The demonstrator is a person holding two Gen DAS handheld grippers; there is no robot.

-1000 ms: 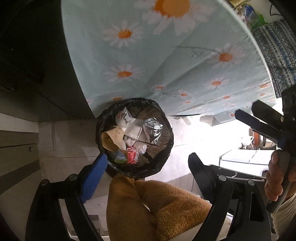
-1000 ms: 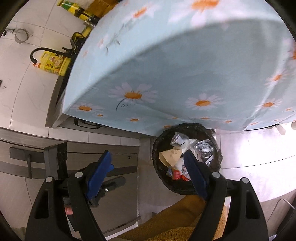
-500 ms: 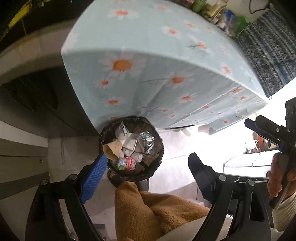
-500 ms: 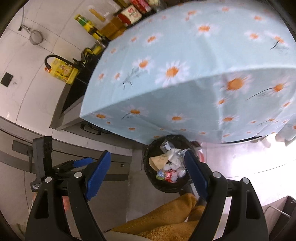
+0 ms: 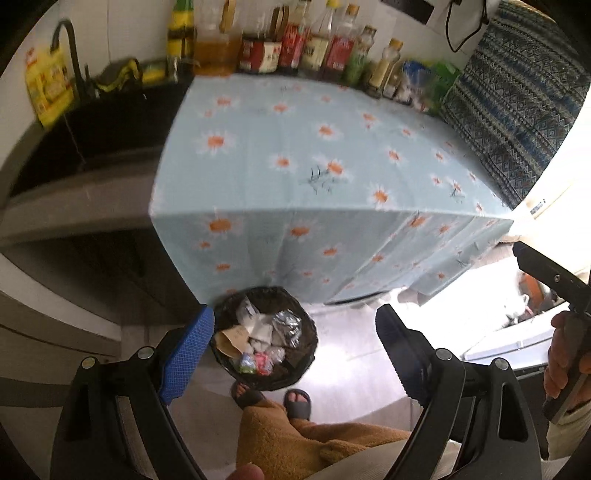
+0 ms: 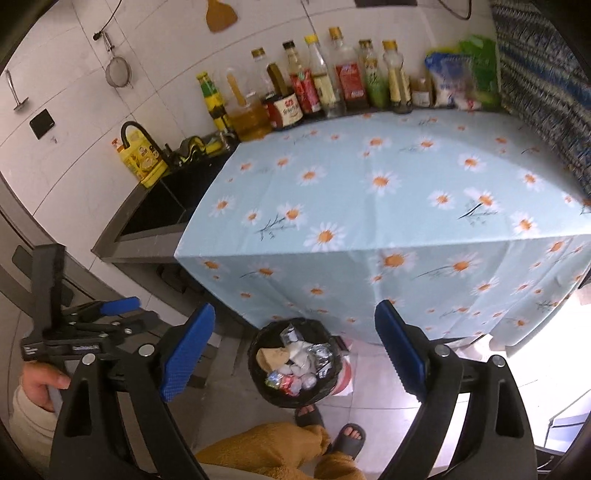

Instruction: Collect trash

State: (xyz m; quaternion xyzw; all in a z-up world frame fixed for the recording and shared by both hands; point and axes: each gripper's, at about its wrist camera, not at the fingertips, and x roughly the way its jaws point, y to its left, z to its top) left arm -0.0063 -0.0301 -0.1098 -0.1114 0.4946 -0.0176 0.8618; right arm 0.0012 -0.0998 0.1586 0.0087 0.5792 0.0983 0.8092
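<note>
A table (image 6: 388,192) draped in a daisy-print cloth fills the kitchen, bottles (image 6: 332,81) lined along its far edge. On the tiled floor (image 6: 369,406) at its near corner stands the round trash bin (image 6: 293,363), mouth up, full of wrappers. It shows far below both grippers. The left gripper (image 5: 295,350) gapes empty; the right gripper (image 6: 295,350) is opening, empty.

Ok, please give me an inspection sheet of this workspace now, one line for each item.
Surface: daisy tablecloth, top bare.
Job's things: trash bin on the floor, black liner, full of wrappers and paper.
Clutter: bottles and bags along the wall.
Grippers: left hand-held gripper open, empty; right hand-held gripper opening, nothing between its fingers.
Cables: black cable on the wall.
Surroundings: sink, tiled wall, person's sandalled feet.
</note>
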